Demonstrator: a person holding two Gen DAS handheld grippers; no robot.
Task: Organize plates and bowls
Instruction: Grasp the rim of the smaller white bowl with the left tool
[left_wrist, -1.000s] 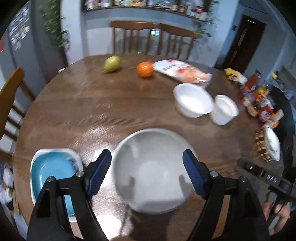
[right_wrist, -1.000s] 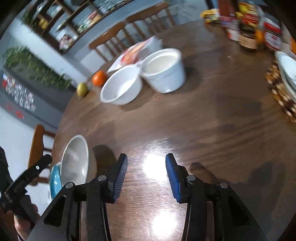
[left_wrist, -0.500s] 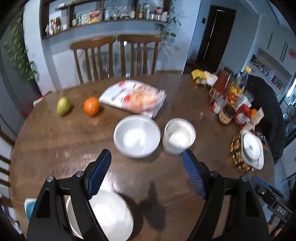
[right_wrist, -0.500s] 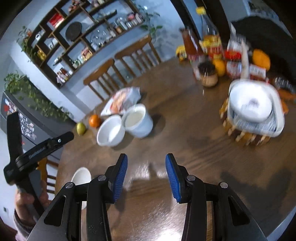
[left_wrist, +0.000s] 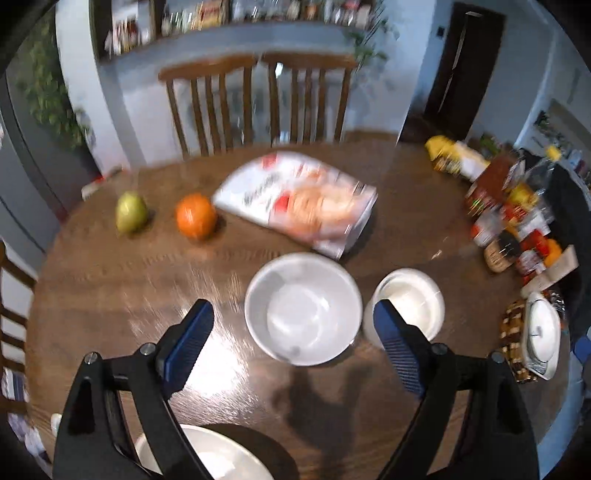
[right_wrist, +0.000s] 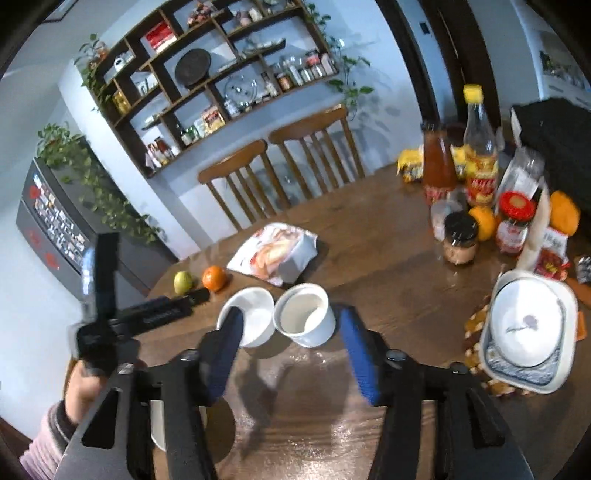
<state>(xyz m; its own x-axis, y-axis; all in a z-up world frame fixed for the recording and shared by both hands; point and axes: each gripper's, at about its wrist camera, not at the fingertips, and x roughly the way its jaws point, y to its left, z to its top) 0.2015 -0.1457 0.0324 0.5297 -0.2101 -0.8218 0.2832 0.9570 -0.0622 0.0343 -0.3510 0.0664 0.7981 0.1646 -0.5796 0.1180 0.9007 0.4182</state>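
My left claw (left_wrist: 291, 332) is opening wide, empty, above the upright, mouth-up white bowl (left_wrist: 303, 308); my right claw (right_wrist: 291, 347) is opening too, the cup (right_wrist: 304, 314) seemingly beyond it.

Black gripper (left_wrist: 293, 332) frames, blue ribbed pads, silver screws; pink ribbed sleeve (right_wrist: 42, 441).

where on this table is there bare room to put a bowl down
Bare wood lies left of the wide white bowl, below the pear and orange; also between the tall white cup and the stacked dishes. Crowded: the jars and bottles along the right edge.
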